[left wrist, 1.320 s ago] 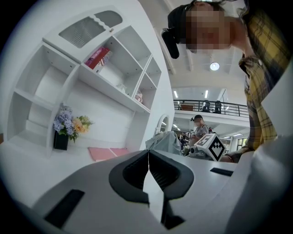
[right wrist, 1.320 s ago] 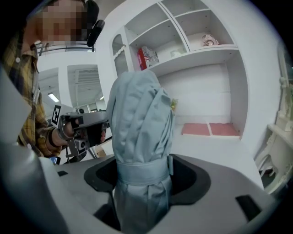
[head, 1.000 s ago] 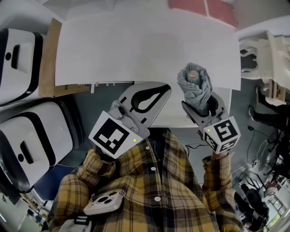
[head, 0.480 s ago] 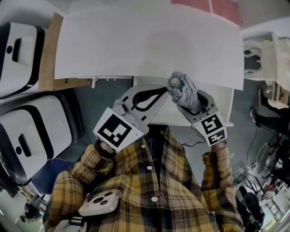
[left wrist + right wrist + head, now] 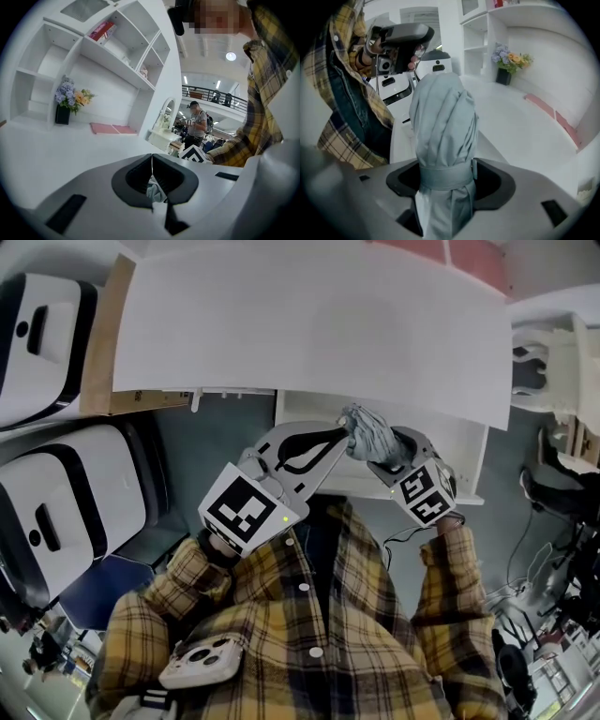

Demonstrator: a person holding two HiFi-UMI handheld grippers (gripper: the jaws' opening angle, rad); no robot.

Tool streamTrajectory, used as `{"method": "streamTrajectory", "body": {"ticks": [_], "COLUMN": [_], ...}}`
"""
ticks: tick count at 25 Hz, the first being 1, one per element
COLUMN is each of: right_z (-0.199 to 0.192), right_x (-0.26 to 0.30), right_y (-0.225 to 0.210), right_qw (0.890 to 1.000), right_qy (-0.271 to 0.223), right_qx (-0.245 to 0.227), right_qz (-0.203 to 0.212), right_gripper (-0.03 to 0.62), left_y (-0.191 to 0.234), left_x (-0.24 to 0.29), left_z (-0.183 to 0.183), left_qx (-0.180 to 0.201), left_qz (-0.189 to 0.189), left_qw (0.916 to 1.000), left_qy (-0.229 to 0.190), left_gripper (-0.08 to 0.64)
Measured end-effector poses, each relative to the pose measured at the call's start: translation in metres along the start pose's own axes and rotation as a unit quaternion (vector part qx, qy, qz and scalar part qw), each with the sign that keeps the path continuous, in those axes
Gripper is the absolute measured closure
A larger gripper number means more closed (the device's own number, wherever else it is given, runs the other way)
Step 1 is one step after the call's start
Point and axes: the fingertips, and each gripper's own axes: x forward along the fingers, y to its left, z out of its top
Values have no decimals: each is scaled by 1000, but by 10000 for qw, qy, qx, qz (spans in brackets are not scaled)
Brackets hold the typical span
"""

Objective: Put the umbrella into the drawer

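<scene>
At the left, the left gripper (image 5: 339, 434) hangs with its jaws pressed together on nothing, tips just beside the folded grey umbrella (image 5: 368, 434). The right gripper (image 5: 386, 457) clamps that umbrella over the open white drawer (image 5: 459, 446).

White showroom interior: broad white desktop (image 5: 309, 334) beneath open white shelving (image 5: 117, 47). Blue-and-orange flowers (image 5: 71, 96) in dark pot stand on desktop, pink mats (image 5: 112, 129) near. Grey floor (image 5: 206, 442) below. Round ceiling lamp (image 5: 230, 56) lit above railed balcony (image 5: 211, 93).
</scene>
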Motion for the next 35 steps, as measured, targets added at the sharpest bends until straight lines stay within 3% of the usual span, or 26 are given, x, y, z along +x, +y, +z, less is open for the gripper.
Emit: {"method": "streamTrajectory", "body": {"ticks": [7, 15, 35], "right_z": [-33, -67, -97], "right_x": [25, 50, 82], "right_y": [7, 1, -5], "right_qw": [9981, 9956, 9911], "right_qy": [522, 893, 1299], "right_qx": [-235, -64, 164], "right_qz": [238, 279, 252], "right_gripper": [268, 268, 267], "left_y": [-7, -8, -5], "left_x": [-1, -2, 1], "left_z": [-8, -11, -22], "left_qx": [-45, -13, 5], "left_qz": [4, -14, -58], "left_qw": [9999, 9999, 9992], "left_qy": [102, 145, 387], "left_gripper": [538, 538, 538]}}
